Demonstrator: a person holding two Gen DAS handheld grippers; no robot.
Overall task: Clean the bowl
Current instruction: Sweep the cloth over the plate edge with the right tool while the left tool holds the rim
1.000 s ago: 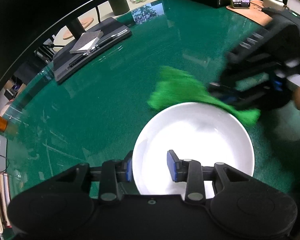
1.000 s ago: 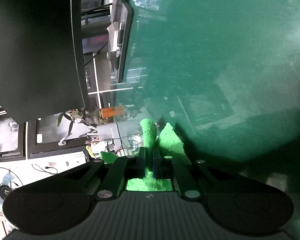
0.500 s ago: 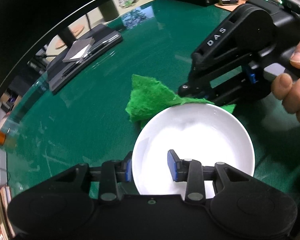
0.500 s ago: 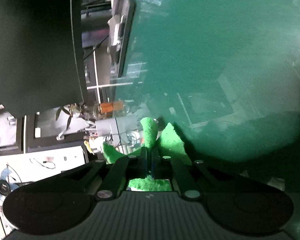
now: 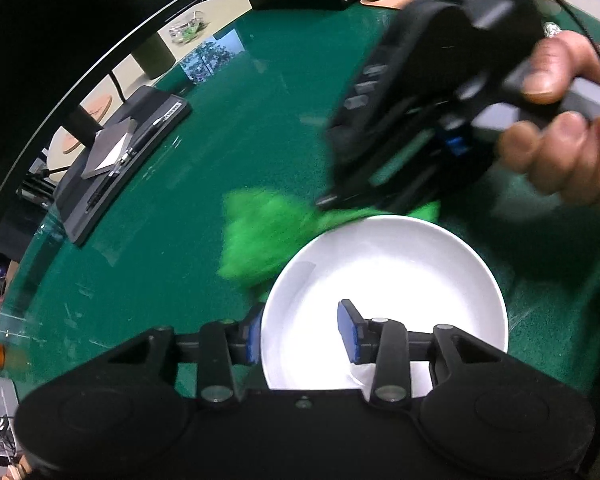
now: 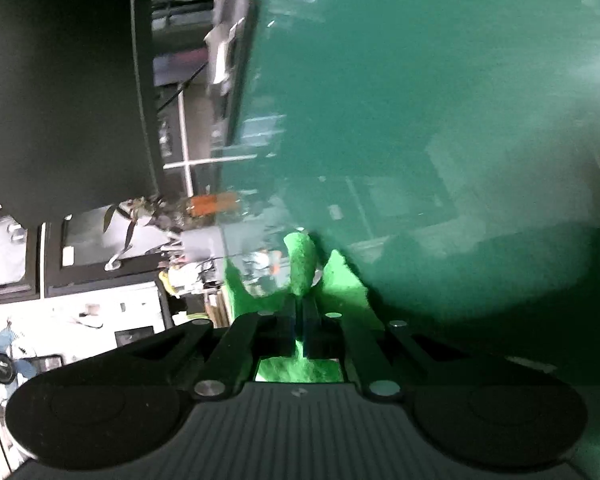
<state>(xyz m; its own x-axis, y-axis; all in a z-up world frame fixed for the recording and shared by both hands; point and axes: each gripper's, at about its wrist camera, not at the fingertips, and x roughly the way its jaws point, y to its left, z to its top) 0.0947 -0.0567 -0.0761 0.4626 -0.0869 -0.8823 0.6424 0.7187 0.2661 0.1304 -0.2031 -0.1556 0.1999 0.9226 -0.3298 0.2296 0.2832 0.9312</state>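
**Green cloth at the bowl's far rim**

We see the white bowl [image 5: 384, 300] on the green table [image 5: 180, 240], its near-left rim caught between the left gripper [image 5: 300, 332]'s blue pads, one pad outside the wall, one inside. Our right gripper [image 6: 299, 312] has its jaws pressed together on the green cloth [image 5: 260, 236], which bunches just beyond the bowl's far-left rim, blurred. From the left wrist view a hand [image 5: 568, 136] grips that tool's handle above the bowl. A dark tray [image 5: 116, 168] sits well apart to the left.
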